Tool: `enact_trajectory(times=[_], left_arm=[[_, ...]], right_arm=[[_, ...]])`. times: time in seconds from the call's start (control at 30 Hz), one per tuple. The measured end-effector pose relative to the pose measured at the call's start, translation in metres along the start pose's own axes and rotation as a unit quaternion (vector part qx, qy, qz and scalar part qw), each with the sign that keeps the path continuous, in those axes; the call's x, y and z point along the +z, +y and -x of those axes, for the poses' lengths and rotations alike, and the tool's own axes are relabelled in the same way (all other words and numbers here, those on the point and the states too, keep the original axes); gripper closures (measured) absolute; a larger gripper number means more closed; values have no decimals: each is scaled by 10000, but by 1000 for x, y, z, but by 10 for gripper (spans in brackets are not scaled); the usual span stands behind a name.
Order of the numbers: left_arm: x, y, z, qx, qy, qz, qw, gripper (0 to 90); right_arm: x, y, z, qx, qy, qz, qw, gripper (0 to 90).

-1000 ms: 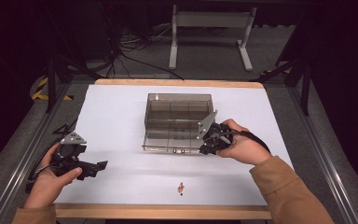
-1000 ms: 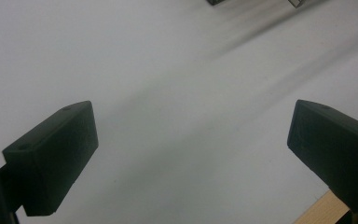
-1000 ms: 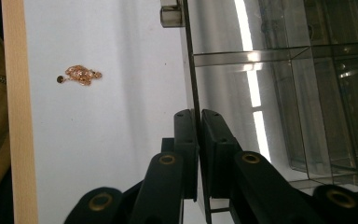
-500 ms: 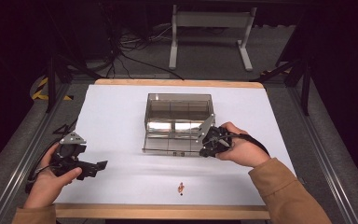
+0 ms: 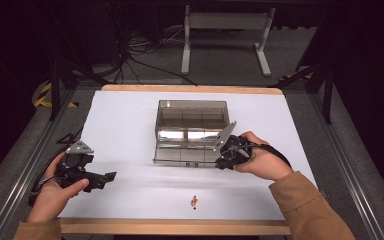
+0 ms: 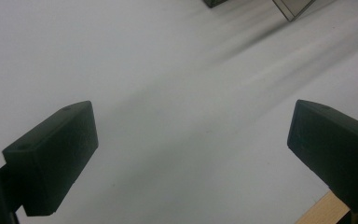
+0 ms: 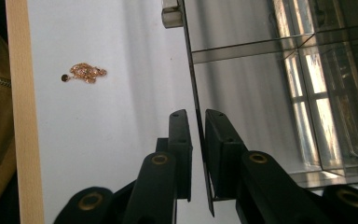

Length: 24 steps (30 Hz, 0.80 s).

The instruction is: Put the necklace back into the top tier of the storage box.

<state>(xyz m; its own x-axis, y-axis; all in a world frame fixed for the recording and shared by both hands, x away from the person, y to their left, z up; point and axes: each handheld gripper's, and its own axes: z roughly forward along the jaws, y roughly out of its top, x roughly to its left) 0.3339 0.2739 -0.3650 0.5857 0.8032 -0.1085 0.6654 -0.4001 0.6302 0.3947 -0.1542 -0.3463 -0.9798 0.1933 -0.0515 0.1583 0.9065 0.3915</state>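
Observation:
A smoky clear box point(image 5: 192, 111) with inner dividers stands mid-table, its hinged lid point(image 5: 185, 154) swung out toward the person. My right gripper point(image 5: 220, 161) is shut on the lid's thin right edge. In the right gripper view the two jaws point(image 7: 196, 114) pinch that clear lid point(image 7: 242, 84), with the box compartments point(image 7: 335, 93) beyond. A small gold chain point(image 5: 194, 201) lies on the white table near its front edge, apart from both grippers, and appears as a small heap point(image 7: 85, 72). My left gripper point(image 5: 107, 179) hovers open at the left, with only bare table between its jaws point(image 6: 191, 154).
The white tabletop point(image 5: 125, 125) has a wooden front edge point(image 5: 175, 226). A corner of the box point(image 6: 293, 5) shows at the top of the left gripper view. A tan sleeve point(image 5: 305, 205) comes in at the lower right. Dark floor, cables and a stand lie beyond.
My right gripper has come slightly nearer the person with the lid edge in its jaws. The left gripper has stayed put.

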Motion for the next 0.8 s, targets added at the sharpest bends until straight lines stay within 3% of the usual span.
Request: enact_trajectory(times=[0.13,0.27,0.53,0.63,0.8], left_arm=[[1,1,0,9,-2,-11,10000,23],[2,3,1,19,-14,-9,10000,23],[5,7,1,56,-34,-23,10000,23],[5,8,2,58,-48,-20,10000,23],[7,10,1,72,-47,-28,10000,23]], right_arm=[[-7,1,0,-68,-95,231,9997,775],[-19,2,-2,219,-68,395,9990,757],[-32,-1,-10,502,-140,644,9966,749],[-37,-4,-12,634,-215,833,9943,749],[-38,-6,-18,798,-263,889,9925,742]])
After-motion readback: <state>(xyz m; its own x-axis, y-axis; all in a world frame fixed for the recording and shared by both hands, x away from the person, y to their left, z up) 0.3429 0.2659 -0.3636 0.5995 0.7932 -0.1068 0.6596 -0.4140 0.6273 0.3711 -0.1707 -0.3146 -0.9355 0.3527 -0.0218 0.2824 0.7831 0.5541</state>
